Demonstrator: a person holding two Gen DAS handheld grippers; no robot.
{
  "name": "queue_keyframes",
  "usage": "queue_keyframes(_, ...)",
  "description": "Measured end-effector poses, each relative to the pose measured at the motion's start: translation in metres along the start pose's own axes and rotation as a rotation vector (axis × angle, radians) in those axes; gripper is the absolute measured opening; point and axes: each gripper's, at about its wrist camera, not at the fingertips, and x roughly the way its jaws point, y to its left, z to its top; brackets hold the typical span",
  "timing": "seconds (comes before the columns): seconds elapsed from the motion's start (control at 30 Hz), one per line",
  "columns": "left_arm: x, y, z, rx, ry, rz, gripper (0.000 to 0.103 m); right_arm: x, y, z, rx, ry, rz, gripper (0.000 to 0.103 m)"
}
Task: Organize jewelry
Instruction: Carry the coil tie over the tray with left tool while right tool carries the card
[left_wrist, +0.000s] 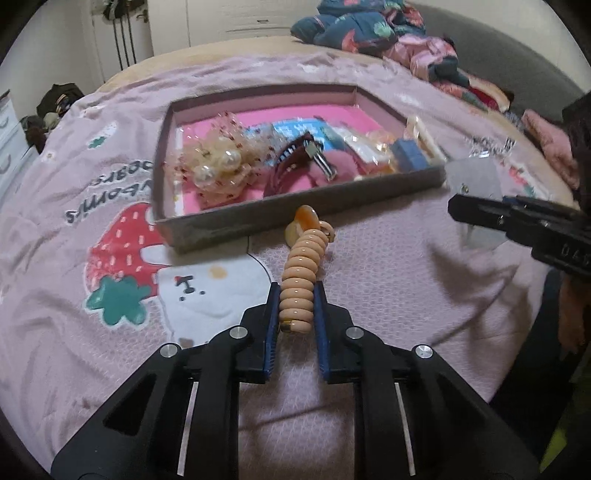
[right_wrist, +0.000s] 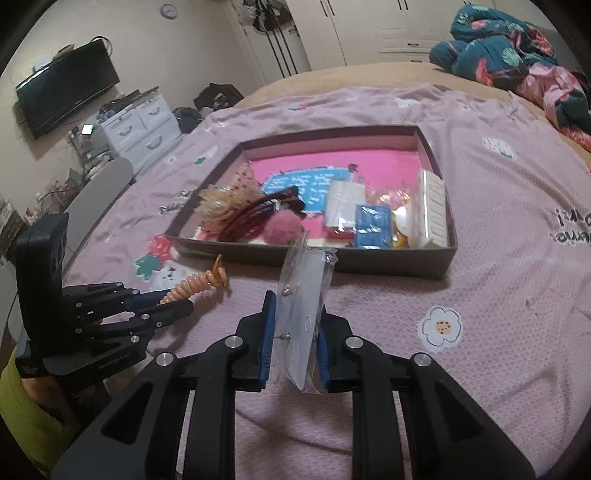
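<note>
My left gripper is shut on a peach spiral hair tie with an orange charm at its far end, held just above the pink bedspread in front of the box. It also shows in the right wrist view. My right gripper is shut on a clear plastic bag with earrings, held upright before the box. The grey shallow box holds pearl hair pieces, a dark red hair clip and small packets. The box also appears in the right wrist view.
A pink printed bedspread covers the bed. A pile of dark floral bedding lies at the far right. A white drawer unit and a wall television stand beyond the bed's left side.
</note>
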Motion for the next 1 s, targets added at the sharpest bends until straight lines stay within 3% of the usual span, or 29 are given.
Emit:
queue_keyframes(0.53,-0.056,0.036,0.042,-0.124,-0.145,0.027,0.010,-0.029,0.019,0.038,-0.050,-0.081,0.023,0.019)
queue_keyframes(1.0,-0.035,0.044,0.094,-0.148,-0.170,0.041,0.010,-0.015,-0.013,0.099,-0.024,-0.118,-0.066,0.019)
